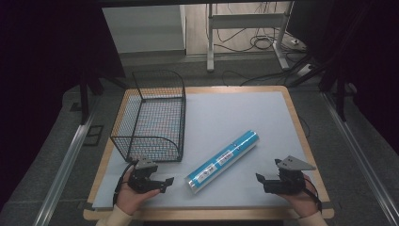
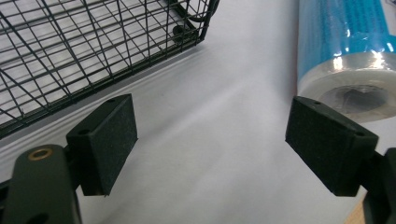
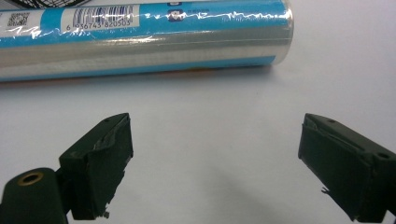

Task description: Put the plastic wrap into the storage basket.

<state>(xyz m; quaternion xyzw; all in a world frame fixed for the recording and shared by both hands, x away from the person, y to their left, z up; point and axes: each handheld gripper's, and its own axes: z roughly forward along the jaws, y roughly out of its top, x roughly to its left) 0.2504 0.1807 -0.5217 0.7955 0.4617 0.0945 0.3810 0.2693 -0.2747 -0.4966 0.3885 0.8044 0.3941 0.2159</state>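
Note:
A blue and white wrapped roll [image 1: 222, 162] lies slantwise on the pale mat, its near end toward the front edge. My left gripper [image 1: 165, 184] rests at the front left, open, jaws pointing right toward the roll's near end [image 2: 348, 56], with bare mat between the pads. My right gripper [image 1: 260, 180] sits at the front right, open and pointing left at the roll's side [image 3: 140, 39], a short way off it. Nothing is held by either.
A black wire basket [image 1: 151, 115] stands on the left half of the table, just beyond my left gripper; its mesh wall [image 2: 84, 51] is close. The wooden table edge [image 1: 301, 127] frames the mat. Desk legs and cables lie on the floor behind.

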